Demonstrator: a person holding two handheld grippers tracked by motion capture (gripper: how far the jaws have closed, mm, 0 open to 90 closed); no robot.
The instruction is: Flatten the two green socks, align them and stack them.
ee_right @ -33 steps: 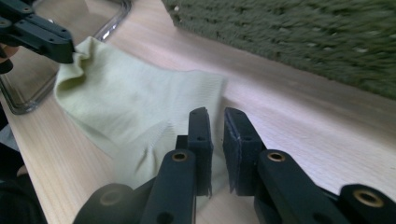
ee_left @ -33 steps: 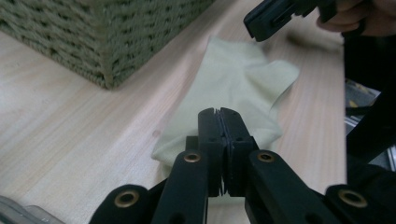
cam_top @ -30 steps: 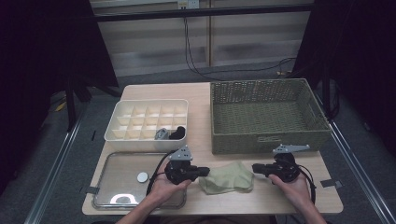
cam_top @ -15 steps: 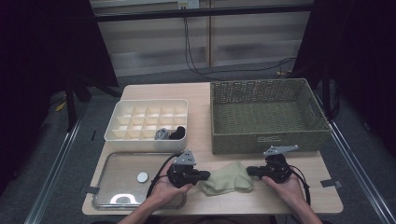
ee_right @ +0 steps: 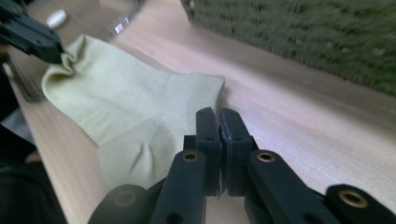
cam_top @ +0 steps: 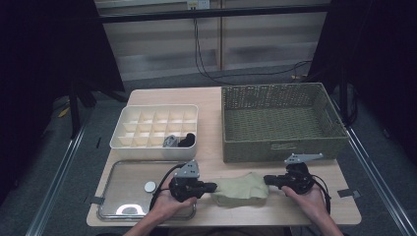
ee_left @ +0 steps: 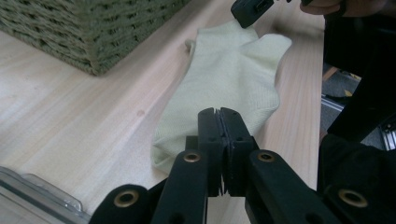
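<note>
A pale green sock (cam_top: pixel 241 189) lies flat on the wooden table (cam_top: pixel 206 103) near its front edge, between my two grippers. My left gripper (cam_top: pixel 212 187) is shut on the sock's left end; in the left gripper view its jaws (ee_left: pixel 219 114) stand closed over the cloth (ee_left: pixel 229 79). My right gripper (cam_top: pixel 268 180) is shut at the sock's right end, its closed jaws (ee_right: pixel 218 114) on the edge of the sock (ee_right: pixel 130 107). The right gripper view also shows the left gripper (ee_right: pixel 32 37) pinching a bunched corner.
A woven basket (cam_top: pixel 280 123) stands just behind the sock, at the back right. A white compartment box (cam_top: pixel 155 125) at the left holds dark items (cam_top: pixel 179 141). A metal tray (cam_top: pixel 123 196) with a small white disc (cam_top: pixel 150 186) lies beside my left hand.
The right gripper has shifted a little to the left, toward the sock. The sock now looks slightly shorter and more gathered between the two grippers. The left gripper has barely moved.
</note>
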